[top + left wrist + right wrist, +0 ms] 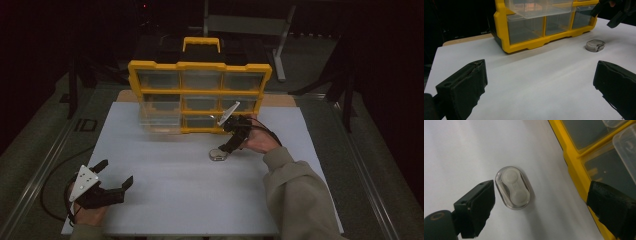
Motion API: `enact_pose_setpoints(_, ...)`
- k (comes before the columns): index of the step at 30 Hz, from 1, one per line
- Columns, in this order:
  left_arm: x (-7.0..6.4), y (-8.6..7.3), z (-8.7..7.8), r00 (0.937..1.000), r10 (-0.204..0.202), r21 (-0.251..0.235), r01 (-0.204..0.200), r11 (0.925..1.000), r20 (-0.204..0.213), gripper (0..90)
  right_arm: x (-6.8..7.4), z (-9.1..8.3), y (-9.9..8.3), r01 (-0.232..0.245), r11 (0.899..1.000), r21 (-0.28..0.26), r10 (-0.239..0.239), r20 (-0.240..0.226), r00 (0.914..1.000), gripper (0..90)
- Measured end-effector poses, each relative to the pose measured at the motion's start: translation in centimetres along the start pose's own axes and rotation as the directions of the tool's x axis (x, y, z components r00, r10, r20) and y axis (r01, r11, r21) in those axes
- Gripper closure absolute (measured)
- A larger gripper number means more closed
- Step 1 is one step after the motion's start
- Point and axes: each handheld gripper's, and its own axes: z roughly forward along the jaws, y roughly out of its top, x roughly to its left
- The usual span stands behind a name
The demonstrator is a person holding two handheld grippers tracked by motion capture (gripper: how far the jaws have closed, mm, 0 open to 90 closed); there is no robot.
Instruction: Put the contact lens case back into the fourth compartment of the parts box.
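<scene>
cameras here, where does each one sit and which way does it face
High view: above the person's side, looking forward and down on the table; forearms, left gripper, right gripper.
Left gripper view: low, across to the yellow organizer; own jaws apart.
Right gripper view: down on the small clear case; own jaws apart.
Shared: case and organizer.

— What's cut off?
— In the right gripper view, the yellow organizer (584, 172) runs off the top and right edges.
— And the small case (217, 154)?
— Too small in the high view for detail.
</scene>
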Motion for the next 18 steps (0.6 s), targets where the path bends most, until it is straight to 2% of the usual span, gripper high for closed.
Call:
enact_pose_setpoints(1,0.0,0.0,0.0,1.0000,0.000,0.000,0.000,1.0000,0.001,0.0,-0.1,0.1,0.0,0.004,1.000,-0.001,-0.004,0.002,1.0000,7.9)
enact_pose_setpoints(2,0.0,0.0,0.0,1.0000,0.000,0.000,0.000,1.0000,0.001,0.0,0.0,0.2,0.0,-0.022,1.000,0.010,0.022,-0.001,0.9998,7.9)
enact_pose_setpoints(8,0.0,0.0,0.0,1.0000,0.000,0.001,0.000,1.0000,0.001,0.0,-0.2,1.5,0.0,0.016,1.000,0.020,-0.016,-0.014,0.9998,7.9)
enact_pose_setpoints(12,0.0,0.0,0.0,1.0000,0.001,0.000,-0.001,1.0000,0.002,0.0,0.1,2.1,0.1,0.018,0.999,0.040,-0.017,-0.033,0.9993,7.8)
enact_pose_setpoints(13,0.0,0.0,0.0,1.0000,0.001,0.000,-0.001,1.0000,0.002,0.0,0.1,2.3,0.2,0.036,0.999,0.038,-0.034,-0.035,0.9988,7.9)
enact_pose_setpoints(16,0.0,0.0,0.0,1.0000,0.000,0.000,0.000,1.0000,0.002,0.0,0.5,2.6,0.3,0.015,0.998,0.065,-0.012,-0.047,0.9988,8.1)
enact_pose_setpoints(18,0.0,0.0,0.0,1.0000,0.001,0.001,-0.001,1.0000,0.003,0.0,0.5,3.1,0.3,0.034,0.998,0.056,-0.031,-0.059,0.9978,8.5)
